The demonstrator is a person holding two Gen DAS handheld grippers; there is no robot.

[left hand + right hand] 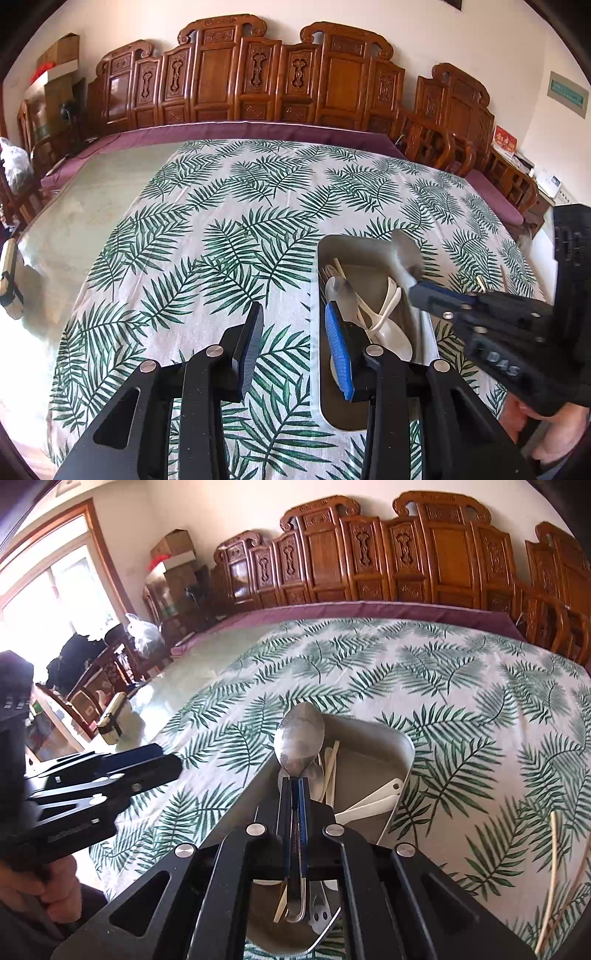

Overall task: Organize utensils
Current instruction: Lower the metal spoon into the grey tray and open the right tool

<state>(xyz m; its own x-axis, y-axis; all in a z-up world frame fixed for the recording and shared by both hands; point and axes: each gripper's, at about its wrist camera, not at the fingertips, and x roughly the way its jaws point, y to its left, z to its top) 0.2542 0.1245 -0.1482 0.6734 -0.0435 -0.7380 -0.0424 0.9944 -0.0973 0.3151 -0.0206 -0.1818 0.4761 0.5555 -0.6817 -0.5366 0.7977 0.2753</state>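
Observation:
A grey metal tray point(373, 245) lies on the leaf-print cloth and holds white plastic spoons point(391, 334), a metal spoon point(345, 291) and chopsticks point(340, 267). My right gripper point(294, 786) is shut on a steel spoon point(300, 734) and holds it over the tray point(391, 738), bowl pointing forward. In the left wrist view the right gripper point(419, 290) reaches in from the right with that spoon point(404, 247). My left gripper point(293, 341) is open and empty, its right finger over the tray's left side.
Loose chopsticks point(552, 871) lie on the cloth right of the tray, also seen in the left wrist view point(480, 282). Carved wooden chairs point(258, 74) line the table's far side. A small box point(112, 720) sits at the left table edge.

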